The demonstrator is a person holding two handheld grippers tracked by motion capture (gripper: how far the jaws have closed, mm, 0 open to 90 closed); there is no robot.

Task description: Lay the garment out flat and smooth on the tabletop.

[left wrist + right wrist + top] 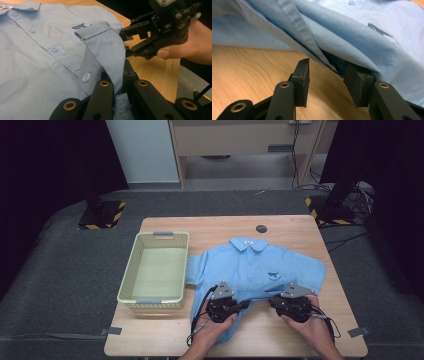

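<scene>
A light blue short-sleeved shirt (255,265) lies flat on the wooden table (300,227), buttoned side up, collar at the far side. At its near hem, my left gripper (243,305) is shut on a fold of the fabric, which runs up between the jaws in the left gripper view (117,80). My right gripper (273,301) faces it from the right. Its jaws stand open at the lifted hem edge (327,66), with bare wood between them and the cloth draped over the right-hand jaw. A hand holds the right gripper (125,41) against the raised hem.
A pale green plastic basket (129,270) stands empty on the table's left side, touching the shirt's sleeve. A small black round disc (261,228) sits near the far edge. Bare wood shows right of the shirt and along the near edge.
</scene>
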